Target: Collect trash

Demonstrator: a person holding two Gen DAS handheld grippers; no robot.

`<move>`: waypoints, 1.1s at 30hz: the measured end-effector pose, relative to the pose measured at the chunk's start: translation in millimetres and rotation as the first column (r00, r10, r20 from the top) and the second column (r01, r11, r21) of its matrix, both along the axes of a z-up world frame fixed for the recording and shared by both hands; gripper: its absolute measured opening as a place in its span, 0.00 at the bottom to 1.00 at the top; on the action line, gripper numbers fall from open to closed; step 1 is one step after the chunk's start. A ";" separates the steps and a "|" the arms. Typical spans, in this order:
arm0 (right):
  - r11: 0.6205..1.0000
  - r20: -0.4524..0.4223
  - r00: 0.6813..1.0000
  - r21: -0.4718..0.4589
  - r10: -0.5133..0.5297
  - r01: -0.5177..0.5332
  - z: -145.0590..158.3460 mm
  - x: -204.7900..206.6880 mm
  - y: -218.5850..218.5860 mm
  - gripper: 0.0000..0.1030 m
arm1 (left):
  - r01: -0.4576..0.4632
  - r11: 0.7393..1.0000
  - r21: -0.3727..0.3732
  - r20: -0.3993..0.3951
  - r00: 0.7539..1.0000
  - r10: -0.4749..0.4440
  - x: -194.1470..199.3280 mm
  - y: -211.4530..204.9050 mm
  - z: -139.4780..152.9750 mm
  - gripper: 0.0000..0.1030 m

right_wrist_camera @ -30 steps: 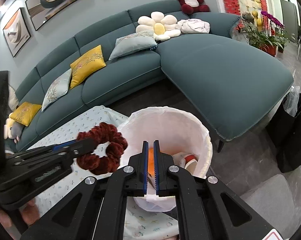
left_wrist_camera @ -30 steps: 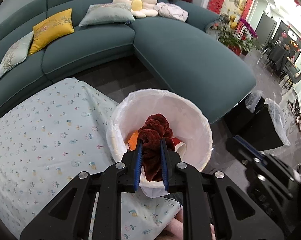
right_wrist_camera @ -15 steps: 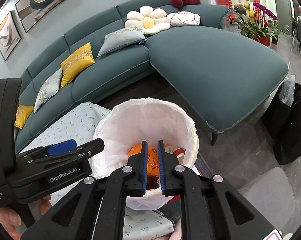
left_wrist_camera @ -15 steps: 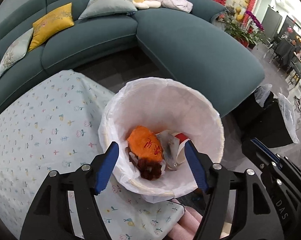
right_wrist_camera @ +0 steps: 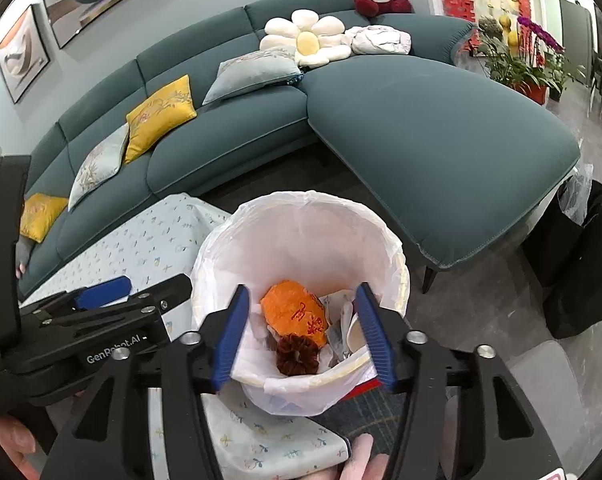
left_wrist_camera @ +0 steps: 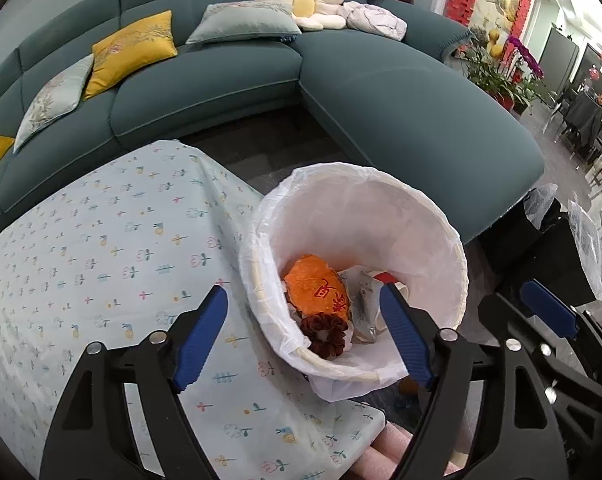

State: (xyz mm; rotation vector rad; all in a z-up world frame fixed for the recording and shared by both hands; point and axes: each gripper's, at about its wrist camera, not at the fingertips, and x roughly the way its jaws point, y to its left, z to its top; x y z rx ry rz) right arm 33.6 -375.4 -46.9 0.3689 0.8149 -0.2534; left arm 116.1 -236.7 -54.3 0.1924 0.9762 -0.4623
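Right now both grippers are hovering over the white-lined trash bin (left_wrist_camera: 417,216), pointing down into it. Left gripper (left_wrist_camera: 305,336) is spreading its jaws wider, nothing clamped btwn the blue pads (left_wrist_camera: 200,336); same w/ the right gripper (right_wrist_camera: 304,332), jaws widening, nothing pressed btwn them. Dark red scrunchie (left_wrist_camera: 327,334) is lying loose at the bottom of the bin, touching an orange packet (left_wrist_camera: 317,290) just behind it, w/ crumpled pale wrappers (left_wrist_camera: 363,304) beside that. Bin is standing on the floor, up against the edge of a table covered in a light floral cloth (left_wrist_camera: 101,264). Teal sectional sofa (left_wrist_camera: 401,100) w/ yellow and grey cushions is sitting behind. In the right wrist view the left gripper's black body is showing at the left, beside the bin rim.
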 end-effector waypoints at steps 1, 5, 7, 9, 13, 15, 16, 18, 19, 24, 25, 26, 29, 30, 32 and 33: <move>1.000 -0.003 1.000 -0.009 0.008 -0.008 1.2 -0.7 3.7 0.60 | -0.005 1.000 0.003 0.004 1.000 0.005 -0.9 2.6 0.8 0.73; 0.999 -0.031 0.999 -0.048 0.020 -0.021 4.4 -2.4 16.5 0.68 | -0.039 0.999 0.012 0.006 0.999 0.039 -3.1 17.6 1.4 0.80; 0.998 -0.045 0.999 -0.061 0.019 -0.021 5.3 -3.0 21.9 0.71 | -0.066 0.998 0.016 0.017 0.998 0.066 -3.8 27.9 1.7 0.82; 0.997 -0.057 0.998 -0.079 0.018 -0.023 5.7 -3.1 27.8 0.73 | -0.085 0.996 0.030 0.028 0.996 0.084 -4.6 37.2 1.2 0.83; 0.991 -0.068 0.997 -0.126 0.025 -0.034 3.8 -6.3 42.6 0.81 | -0.111 0.993 0.050 0.037 0.993 0.109 -6.8 52.1 -1.7 0.84; 0.989 -0.069 0.997 -0.140 0.028 -0.038 1.6 -8.4 49.2 0.82 | -0.125 0.990 0.062 0.043 0.992 0.123 -8.6 59.5 -4.2 0.84; 0.990 -0.074 0.997 -0.138 0.033 -0.043 -0.5 -8.6 51.5 0.82 | -0.132 0.989 0.066 0.044 0.991 0.129 -9.0 62.7 -5.6 0.84; 0.991 -0.092 0.994 -0.116 0.053 -0.064 -5.8 -6.6 55.1 0.82 | -0.150 0.986 0.073 0.040 0.988 0.148 -9.0 69.9 -9.7 0.84; 0.991 -0.101 0.993 -0.111 0.058 -0.069 -8.4 -5.8 56.3 0.82 | -0.162 0.984 0.071 0.035 0.986 0.160 -9.3 74.0 -11.9 0.84; 0.990 -0.110 0.992 -0.123 0.059 -0.072 -11.1 -4.9 58.9 0.93 | -0.206 0.977 0.059 0.020 0.979 0.205 -10.5 87.3 -19.6 0.84; 0.990 -0.106 0.993 -0.123 0.057 -0.070 -11.0 -5.2 58.8 0.94 | -0.210 0.976 0.061 0.020 0.978 0.210 -11.2 88.6 -20.8 0.84; 0.990 -0.105 0.993 -0.121 0.057 -0.070 -11.5 -5.2 58.6 0.93 | -0.216 0.974 0.063 0.021 0.976 0.216 -12.0 89.8 -22.0 0.84; 0.991 -0.119 0.991 -0.119 0.055 -0.069 -15.3 -3.4 58.6 0.93 | -0.223 0.973 0.064 0.019 0.975 0.222 -12.8 91.1 -23.4 0.84; 0.990 -0.119 0.991 -0.121 0.055 -0.069 -14.6 -3.6 59.2 0.93 | -0.225 0.972 0.064 0.021 0.974 0.224 -13.4 91.7 -23.9 0.84; 0.988 -0.118 0.991 -0.136 0.056 -0.072 -14.0 -3.7 61.8 0.93 | -0.227 0.972 0.065 0.025 0.974 0.226 -14.8 92.0 -23.9 0.84; 0.987 -0.120 0.991 -0.145 0.058 -0.076 -14.1 -3.5 63.4 0.93 | -0.230 0.971 0.067 0.029 0.973 0.228 -15.4 92.1 -23.9 0.84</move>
